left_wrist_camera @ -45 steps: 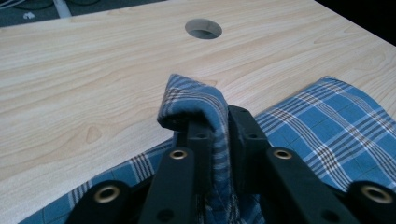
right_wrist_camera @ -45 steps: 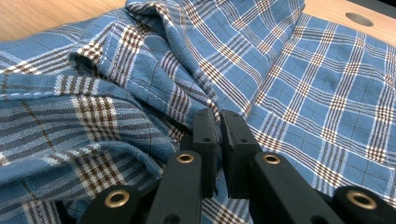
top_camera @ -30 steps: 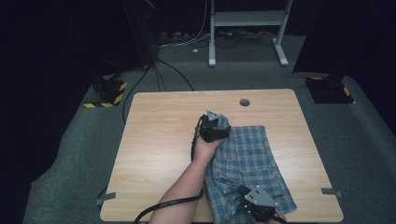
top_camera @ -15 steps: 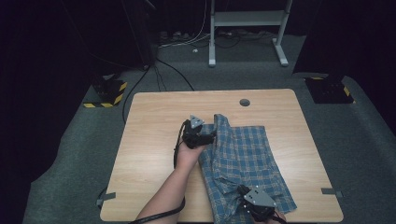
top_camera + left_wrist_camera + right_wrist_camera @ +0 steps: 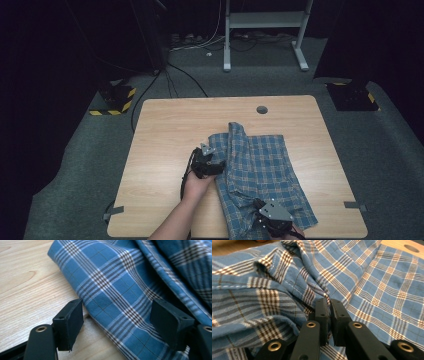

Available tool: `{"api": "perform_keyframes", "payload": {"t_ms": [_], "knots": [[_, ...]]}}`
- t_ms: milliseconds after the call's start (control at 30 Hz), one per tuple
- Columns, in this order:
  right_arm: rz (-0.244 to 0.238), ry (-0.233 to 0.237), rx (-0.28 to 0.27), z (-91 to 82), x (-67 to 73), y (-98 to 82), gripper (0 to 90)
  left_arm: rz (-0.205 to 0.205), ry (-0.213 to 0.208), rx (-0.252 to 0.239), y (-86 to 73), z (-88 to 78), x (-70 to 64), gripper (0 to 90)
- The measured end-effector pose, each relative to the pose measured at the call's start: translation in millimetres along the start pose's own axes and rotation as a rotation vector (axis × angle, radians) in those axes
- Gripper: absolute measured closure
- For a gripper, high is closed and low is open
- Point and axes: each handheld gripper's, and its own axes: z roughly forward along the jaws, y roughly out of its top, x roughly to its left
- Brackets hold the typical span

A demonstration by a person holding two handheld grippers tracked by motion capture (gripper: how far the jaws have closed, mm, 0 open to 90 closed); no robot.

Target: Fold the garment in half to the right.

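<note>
On the light wooden table (image 5: pixel 165 130), the blue plaid cotton shirt (image 5: pixel 260 170) lies part-folded: right gripper (image 5: pixel 328 305) clenched on fabric at near hem as anchor, left gripper (image 5: pixel 117 315) spread, jaws just narrowing, straddling left folded edge w/o pinching.

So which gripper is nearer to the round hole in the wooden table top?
Left. The left gripper sits at the blue plaid shirt's left edge, mid-table; the right gripper is at the near edge, farther from the round hole.
</note>
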Motion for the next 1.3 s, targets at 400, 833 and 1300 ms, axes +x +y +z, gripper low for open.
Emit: {"api": "perform_keyframes", "payload": {"t_ms": [400, 833, 1300], "knots": [[-0.039, 0.053, 0.001, 21.9, 14.5, 14.7, 84.4, -0.017, 0.035, -0.004, 10.4, 9.7, 23.3, 29.6], [-0.053, 0.070, 0.006, 56.7, 15.2, 38.5, 84.3, -0.090, 0.067, -0.010, 24.0, 24.2, 50.2, 30.0], [-0.053, 0.054, -0.001, 53.2, 14.6, 41.6, 83.8, -0.158, 0.057, -0.060, 15.4, 4.2, 41.7, 23.3]]}}
